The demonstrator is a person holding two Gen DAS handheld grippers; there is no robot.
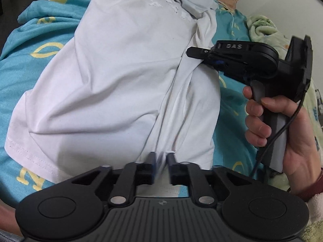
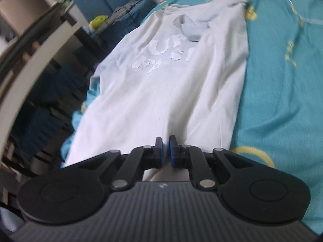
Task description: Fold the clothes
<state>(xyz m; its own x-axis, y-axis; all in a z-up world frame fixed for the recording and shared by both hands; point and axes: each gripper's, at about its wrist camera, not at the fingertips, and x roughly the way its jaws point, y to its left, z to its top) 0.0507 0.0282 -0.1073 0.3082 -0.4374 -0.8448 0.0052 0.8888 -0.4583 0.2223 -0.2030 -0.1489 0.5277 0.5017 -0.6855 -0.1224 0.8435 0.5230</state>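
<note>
Nearest in the left wrist view, the black two-finger left gripper [image 1: 162, 162] stands with its jaws apart, a gap showing between the blue-lined pads; a fold of the white cotton T-shirt [image 1: 113, 76] rises into that gap, though blur hides whether the pads touch it. In the right wrist view the black right gripper [image 2: 165, 151] has its blue pads drawn close with a narrow slit between them, over the shirt's near hem; whether cloth is pinched there cannot be told. The shirt lies lengthwise on a turquoise bedsheet with yellow prints [image 2: 282, 92], its right side folded inward along a long crease, its peeling white chest print and collar at the far end. To the right, a bare hand [image 1: 286, 133] grips the right gripper's handle, its fingers reaching the folded edge. Farther right lies a pale green blanket [image 1: 262, 30].
</note>
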